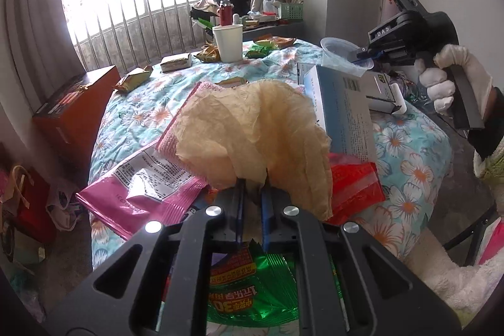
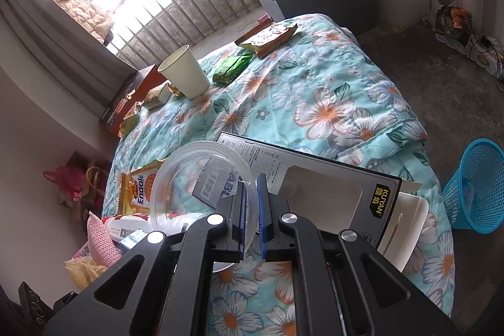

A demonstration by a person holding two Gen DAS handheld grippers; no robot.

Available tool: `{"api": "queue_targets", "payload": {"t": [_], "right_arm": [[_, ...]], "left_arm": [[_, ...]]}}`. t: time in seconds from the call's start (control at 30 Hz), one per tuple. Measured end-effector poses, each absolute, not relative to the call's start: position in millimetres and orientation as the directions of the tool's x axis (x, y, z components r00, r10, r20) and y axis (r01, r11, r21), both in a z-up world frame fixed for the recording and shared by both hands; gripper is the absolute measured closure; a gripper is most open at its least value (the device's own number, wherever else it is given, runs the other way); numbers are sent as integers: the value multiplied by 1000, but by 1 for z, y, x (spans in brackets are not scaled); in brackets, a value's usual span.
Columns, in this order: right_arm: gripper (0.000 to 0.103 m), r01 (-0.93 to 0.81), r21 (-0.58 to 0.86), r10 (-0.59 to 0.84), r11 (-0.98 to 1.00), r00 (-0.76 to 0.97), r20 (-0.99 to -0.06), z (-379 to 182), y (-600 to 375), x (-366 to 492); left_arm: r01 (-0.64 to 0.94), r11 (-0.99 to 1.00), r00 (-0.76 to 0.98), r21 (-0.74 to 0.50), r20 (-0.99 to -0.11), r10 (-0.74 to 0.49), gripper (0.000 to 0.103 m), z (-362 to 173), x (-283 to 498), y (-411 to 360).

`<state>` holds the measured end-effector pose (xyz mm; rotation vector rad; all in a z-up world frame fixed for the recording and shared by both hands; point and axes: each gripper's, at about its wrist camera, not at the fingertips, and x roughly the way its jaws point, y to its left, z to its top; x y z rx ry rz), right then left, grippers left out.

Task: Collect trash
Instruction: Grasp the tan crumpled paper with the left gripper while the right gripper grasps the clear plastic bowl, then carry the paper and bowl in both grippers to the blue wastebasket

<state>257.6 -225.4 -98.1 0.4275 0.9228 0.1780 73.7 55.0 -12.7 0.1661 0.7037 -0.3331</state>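
Clutching a crumpled yellowish tissue (image 1: pixel 255 131), the left gripper (image 1: pixel 252 203) had its jaws pinched shut on the paper's lower folds, the bulk of it ballooning up above the fingers. Over on the other side, the right gripper (image 2: pixel 250 210) was clamped on the rim of a clear plastic cup (image 2: pixel 201 178), one blue pad inside the wall and one outside, the cup tilted on its side over a dark flat box (image 2: pixel 315 175). Both pieces of trash looked lifted off the flowered quilt (image 2: pixel 330 103) covering the table.

Plenty was left lying there: a pink wrapper (image 1: pixel 141 194), a red packet (image 1: pixel 356 185), a green packet (image 2: pixel 231 68), a white paper cup (image 2: pixel 186 73) and several snack packs farther back. The blue mesh basket (image 2: pixel 475 185) stood on the floor off the table's right edge (the likely drop spot, by my reading).

Where could it have gone wrong? The tissue was held only by a thin fold, so a quick swing could have torn it or let it slide out. The cup's thin wall could have buckled or popped free under the squeeze, and its open mouth could have caught the dark flat box on the way across. A release short of the basket would have put either piece on the floor.
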Motion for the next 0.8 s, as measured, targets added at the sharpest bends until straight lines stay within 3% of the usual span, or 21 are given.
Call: {"api": "queue_targets", "payload": {"t": [0.37, 0.8], "right_arm": [[96, 26, 469, 338, 883, 659, -672, -75, -238, 241], [96, 75, 518, 293, 852, 752, -591, -44, -293, 179]], "left_arm": [[335, 928, 784, -162, -499, -370, 97, 27, 71, 85], [411, 907, 811, -95, -417, -411, 98, 60, 62, 57]]}}
